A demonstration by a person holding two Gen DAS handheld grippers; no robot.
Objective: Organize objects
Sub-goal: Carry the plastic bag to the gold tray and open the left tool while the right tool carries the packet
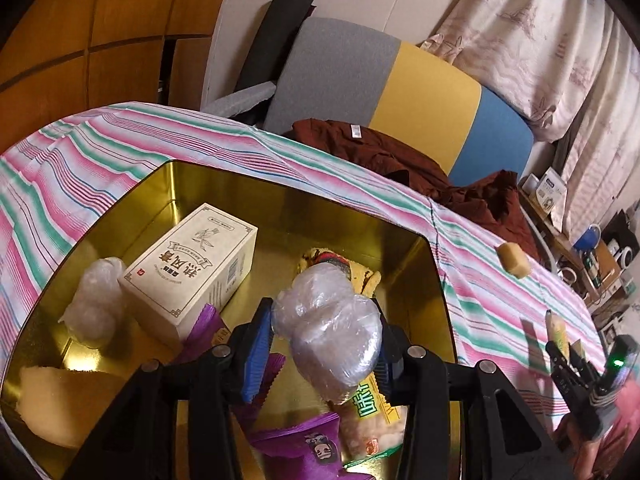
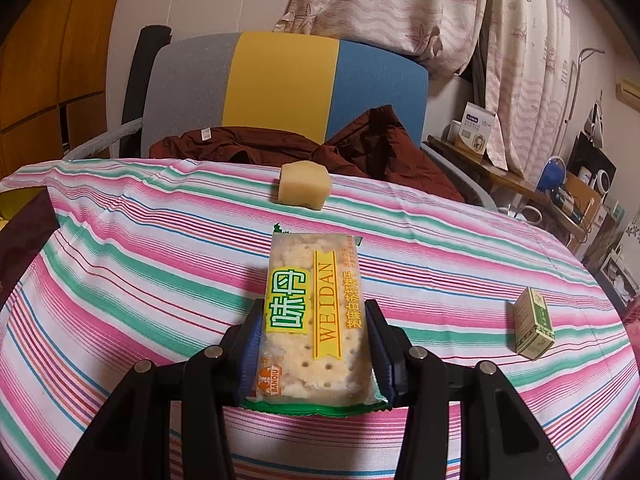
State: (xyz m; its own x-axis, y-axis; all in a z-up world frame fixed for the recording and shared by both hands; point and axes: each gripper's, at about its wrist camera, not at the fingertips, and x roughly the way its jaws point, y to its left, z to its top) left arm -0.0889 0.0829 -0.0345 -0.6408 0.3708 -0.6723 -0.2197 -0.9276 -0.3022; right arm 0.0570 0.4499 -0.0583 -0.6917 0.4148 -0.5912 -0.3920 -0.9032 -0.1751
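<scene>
Gold-coloured metal forms the tin point(image 1: 360, 216), an angular container with mirror-smooth walls, seated on the striped table point(image 2: 440, 248) and filling the lower left of the left wrist frame. The cloth is woven in pink, green, blue and white bands. Above the tin, the left gripper point(image 1: 324, 344) has its blue-padded fingers point(image 1: 256, 352) clamped on a plastic-wrapped bundle point(image 1: 332, 328), lumpy, translucent and glossy. Inside the tin lie a cream carton point(image 1: 192, 268) printed with Chinese characters, a second wrapped bundle point(image 1: 96, 300) at the left wall, a pale yellow block point(image 1: 52, 400) in the lower left corner, purple crinkle-edged packets point(image 1: 296, 448), a cracker packet partly covered at the bottom, and a patterned yellow item behind the held bundle, too hidden to identify.

In the right wrist frame the right gripper point(image 2: 316, 344) grips a cracker packet point(image 2: 312, 320) at centre, its fingers point(image 2: 252, 340) pressed on both long edges. The clear film shows perforated square crackers; the label reads "WEIDAN" and "BANQIU", with green characters on yellow. A pale yellow cube point(image 2: 305, 190) sits at the table's far edge, and a small green-and-cream box point(image 2: 534, 328) stands at right. A dark red garment point(image 2: 360, 148) lies crumpled on the chair beyond.
</scene>
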